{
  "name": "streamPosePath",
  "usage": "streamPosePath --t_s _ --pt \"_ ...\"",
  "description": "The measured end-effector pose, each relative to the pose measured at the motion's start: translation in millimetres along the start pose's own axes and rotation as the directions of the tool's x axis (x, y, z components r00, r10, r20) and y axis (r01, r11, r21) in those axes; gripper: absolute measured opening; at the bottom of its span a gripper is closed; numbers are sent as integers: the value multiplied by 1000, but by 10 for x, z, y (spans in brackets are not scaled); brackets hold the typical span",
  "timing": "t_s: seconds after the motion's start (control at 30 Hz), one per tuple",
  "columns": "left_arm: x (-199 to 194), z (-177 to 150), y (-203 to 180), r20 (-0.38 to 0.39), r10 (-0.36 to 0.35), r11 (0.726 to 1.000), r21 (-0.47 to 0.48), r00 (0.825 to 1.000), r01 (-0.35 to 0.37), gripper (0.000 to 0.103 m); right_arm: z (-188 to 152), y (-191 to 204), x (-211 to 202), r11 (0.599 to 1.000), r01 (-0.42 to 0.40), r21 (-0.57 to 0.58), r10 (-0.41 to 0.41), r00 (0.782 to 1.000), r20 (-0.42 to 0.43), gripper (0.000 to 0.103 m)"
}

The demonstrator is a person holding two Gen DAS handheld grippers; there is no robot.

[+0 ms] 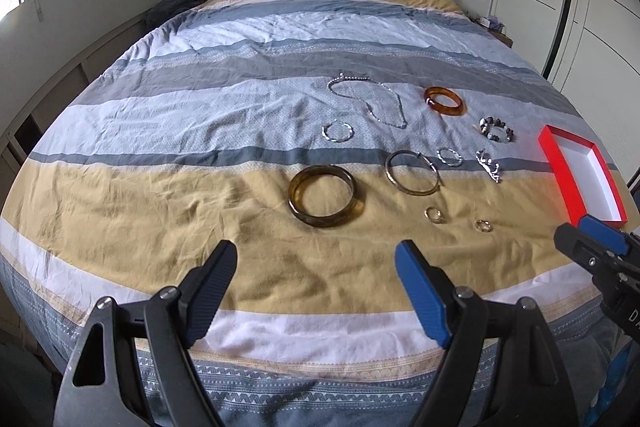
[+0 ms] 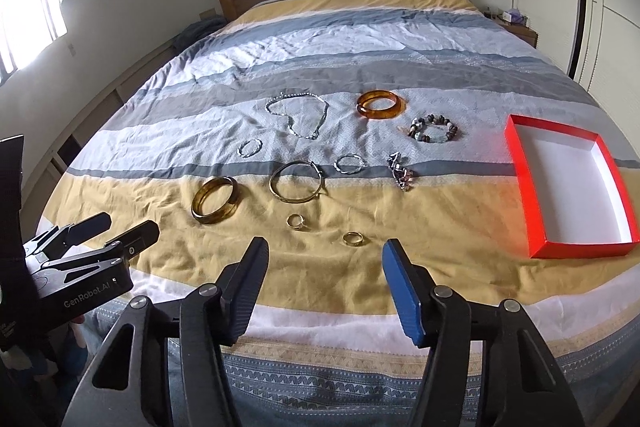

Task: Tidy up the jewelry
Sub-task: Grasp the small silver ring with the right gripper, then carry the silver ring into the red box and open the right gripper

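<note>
Both tools hang over the near edge of the bed (image 2: 160,115), nothing gripped. Right gripper (image 2: 324,259): jaws apart w/ only blanket between them. Left gripper (image 1: 316,263): jaws apart too, empty.

Nearest pieces are two small rings: gold ring (image 2: 353,238) just past the right jaws, second ring (image 2: 297,221) a bit left & farther. Then the dark bangle (image 2: 216,200) on the left, thin hoop (image 2: 297,181) mid, silver clump (image 2: 401,175) right. Farther: two small silver hoops, bead bracelet (image 2: 434,127), orange bangle (image 2: 380,103), chain (image 2: 298,117). Red box (image 2: 520,187) sits at right, empty.

Likely first step: grab the nearest ring. Come in low, pinch across the band, don't snag fabric, then carry right to the box.
</note>
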State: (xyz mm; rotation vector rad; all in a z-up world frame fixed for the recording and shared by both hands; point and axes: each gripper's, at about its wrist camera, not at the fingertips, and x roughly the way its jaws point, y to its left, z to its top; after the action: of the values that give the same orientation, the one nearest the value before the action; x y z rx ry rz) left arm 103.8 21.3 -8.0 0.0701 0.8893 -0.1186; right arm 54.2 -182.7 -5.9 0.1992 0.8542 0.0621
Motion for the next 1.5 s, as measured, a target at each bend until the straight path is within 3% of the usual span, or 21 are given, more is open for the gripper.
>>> streamPosePath --t_s 0.23,0.47,0.87,1.27,1.5 --pt "223 -84 188 -32 -15 997 -74 999 13 80 -23 -91 280 999 -43 -11 42 997 -57 53" --pt "428 -7 159 -38 -6 996 -91 999 3 80 55 -246 638 998 -53 -21 51 994 -101 45" --pt "662 25 -69 -54 0 999 -41 999 -3 80 37 -374 1099 994 -111 -19 106 979 -176 39" --pt "729 65 -254 -66 -18 1000 -1 998 18 79 24 -385 1356 991 -118 -60 100 965 -244 34" --pt "827 155 -508 -77 -55 998 26 995 58 79 44 -378 1476 988 -119 -94 91 962 -258 21"
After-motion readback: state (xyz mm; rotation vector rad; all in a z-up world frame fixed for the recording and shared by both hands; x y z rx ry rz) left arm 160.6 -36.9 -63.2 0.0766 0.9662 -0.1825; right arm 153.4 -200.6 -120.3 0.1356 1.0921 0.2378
